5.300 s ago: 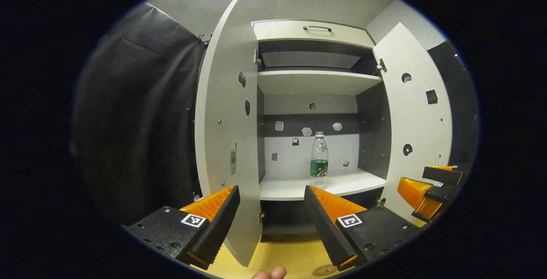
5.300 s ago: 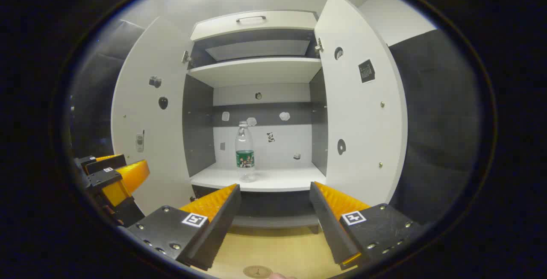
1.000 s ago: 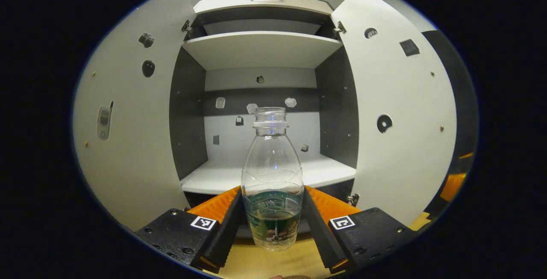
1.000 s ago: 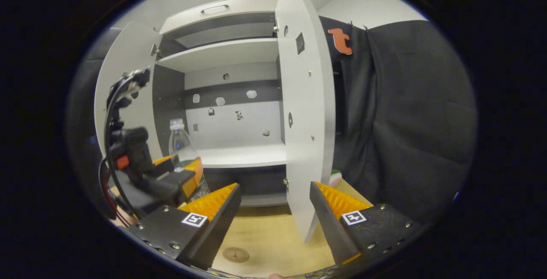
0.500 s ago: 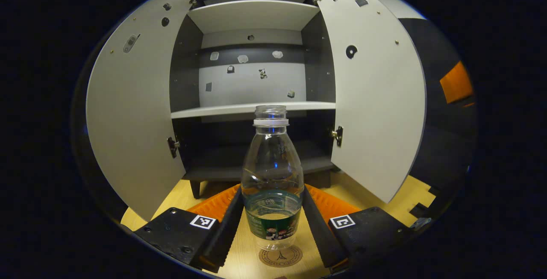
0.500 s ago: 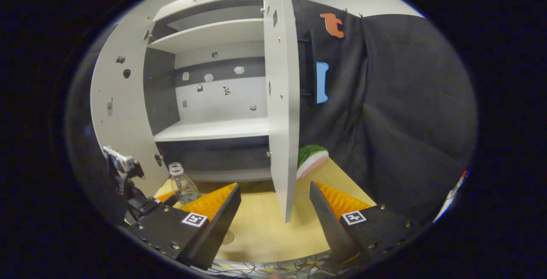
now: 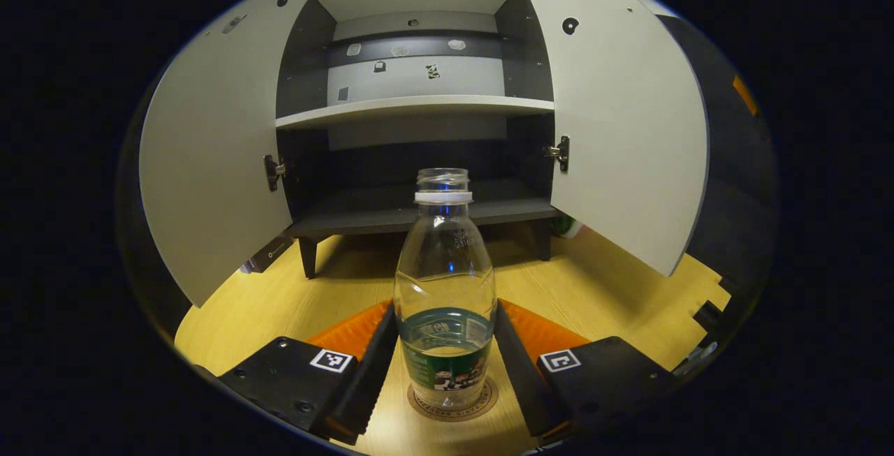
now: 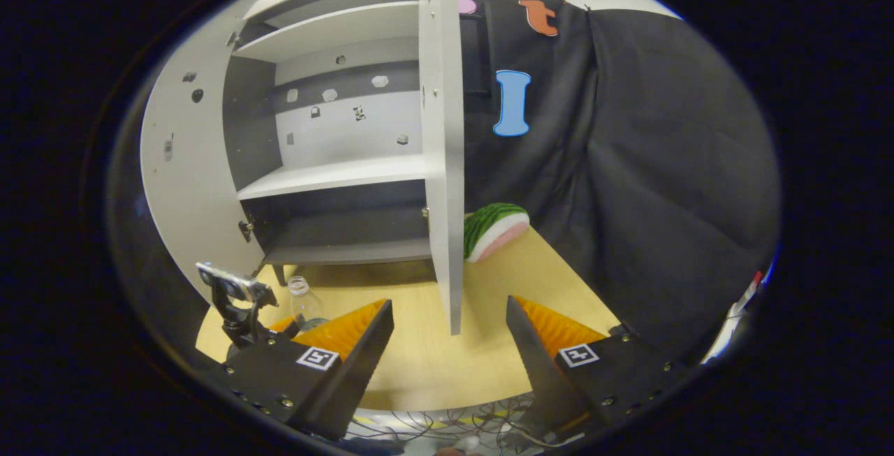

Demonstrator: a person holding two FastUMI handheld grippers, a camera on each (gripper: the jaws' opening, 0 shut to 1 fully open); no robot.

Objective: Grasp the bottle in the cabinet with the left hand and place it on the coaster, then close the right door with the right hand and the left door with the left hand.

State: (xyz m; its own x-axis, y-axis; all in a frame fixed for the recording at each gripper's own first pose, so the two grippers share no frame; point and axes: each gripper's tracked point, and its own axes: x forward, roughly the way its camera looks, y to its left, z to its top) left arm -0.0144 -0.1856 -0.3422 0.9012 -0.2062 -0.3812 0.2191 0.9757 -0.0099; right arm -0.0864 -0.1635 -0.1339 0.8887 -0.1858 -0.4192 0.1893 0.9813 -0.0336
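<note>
Two doors: left door point(image 7: 209, 163) and right door point(image 7: 621, 128) of cabinet point(image 7: 412, 103) stand open
Left gripper point(image 7: 445, 355): clamped on bottle point(image 7: 445, 288)
Right gripper point(image 8: 447, 334): fingers apart, holding nothing
Bottle: upright over coaster point(image 7: 419, 403)

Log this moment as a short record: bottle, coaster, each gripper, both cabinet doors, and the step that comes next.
bottle: upright bottle, uncapped, standing over the coaster on the table
left gripper: left gripper with both fingers against the bottle's sides
right gripper: right gripper open, holding nothing, near the right door's edge
left door: left door open
right door: right door open
next step: likely release the bottle, then close the right door
</note>
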